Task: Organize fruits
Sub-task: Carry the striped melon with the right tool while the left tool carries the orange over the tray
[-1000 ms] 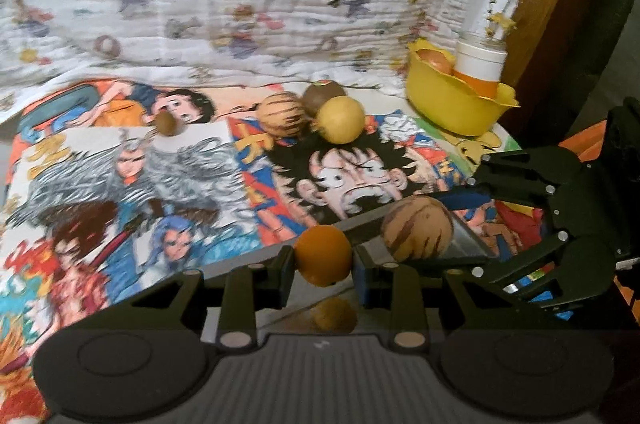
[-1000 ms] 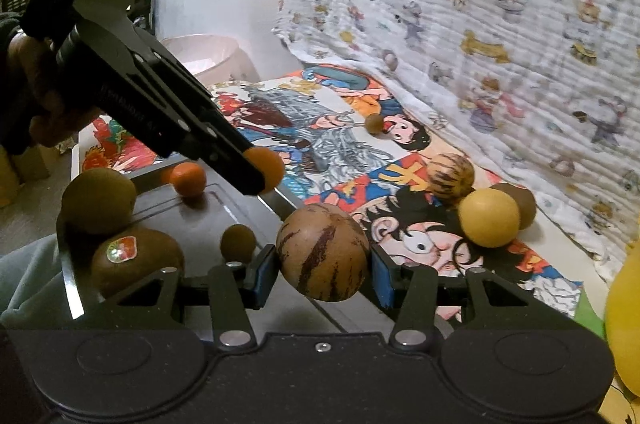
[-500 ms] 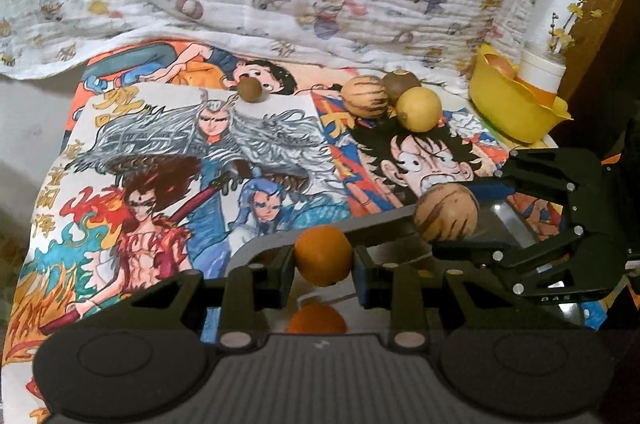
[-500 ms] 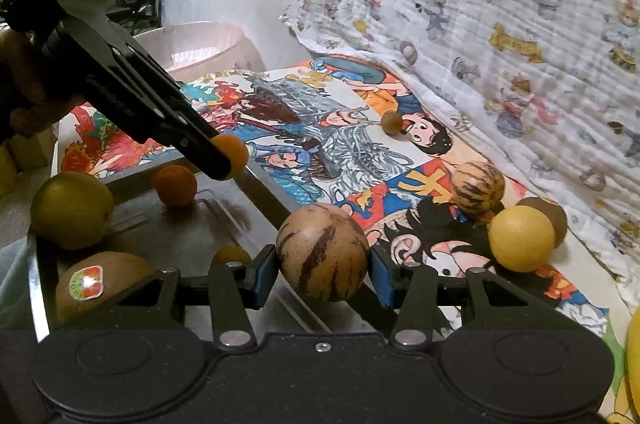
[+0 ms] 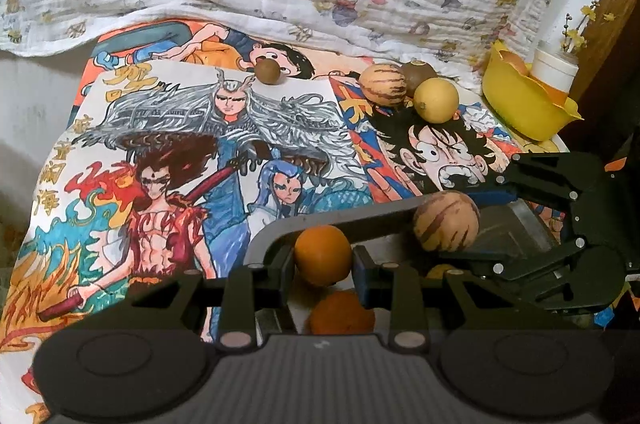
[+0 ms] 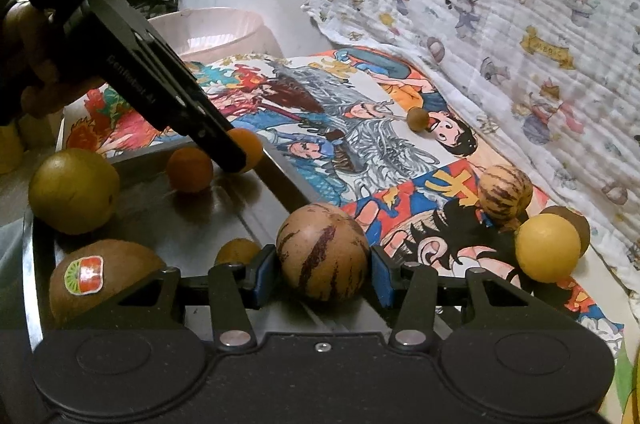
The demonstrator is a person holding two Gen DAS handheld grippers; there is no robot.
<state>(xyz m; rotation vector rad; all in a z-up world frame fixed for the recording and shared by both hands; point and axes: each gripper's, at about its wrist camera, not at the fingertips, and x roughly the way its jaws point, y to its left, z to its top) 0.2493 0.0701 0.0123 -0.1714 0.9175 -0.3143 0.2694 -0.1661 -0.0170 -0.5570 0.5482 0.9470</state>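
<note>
- While both tools are loaded, the left wrist view shows the left gripper [image 5: 323, 260] at lower centre, pinching a small orange fruit [image 5: 323, 254] across its middle between the two pads.
- Just below it in the frame a second orange fruit [image 5: 342, 312] peeks out, lying on the dark tray [image 5: 352, 216] whose rim curves across the lower middle.
- At centre right the right gripper [image 5: 448, 224] reaches in from the side with a striped brown fruit [image 5: 445, 221] between its fingers, above the tray.
- Upper right of this frame: a striped fruit [image 5: 383, 83], a yellow fruit [image 5: 436, 99] and a brown one [image 5: 416, 69] huddle touching on the cartoon cloth [image 5: 160, 144]; a small brown ball [image 5: 269, 71] sits apart at upper centre, and a yellow bowl [image 5: 524, 104] stands at the far right edge.
- From the right wrist view, the right gripper [image 6: 323, 264] at lower centre is pressed on the striped brown fruit [image 6: 322, 251], pads at its widest part, over the tray's right rim.
- On the tray [image 6: 168, 220], left side of the frame: a green-yellow fruit [image 6: 74, 190], a stickered kiwi [image 6: 104, 280], an orange fruit [image 6: 189, 169] and a small one [image 6: 237, 250], partly hidden.
- At centre left the left gripper [image 6: 240, 156] holds its orange fruit [image 6: 250, 154] above the tray's far rim.
- My guess on handling: both fruits are round, smooth and light, firm enough but bruisable, and likely to roll on the slick tray, so a gentle squeeze across the widest part and a low release seem wise.
</note>
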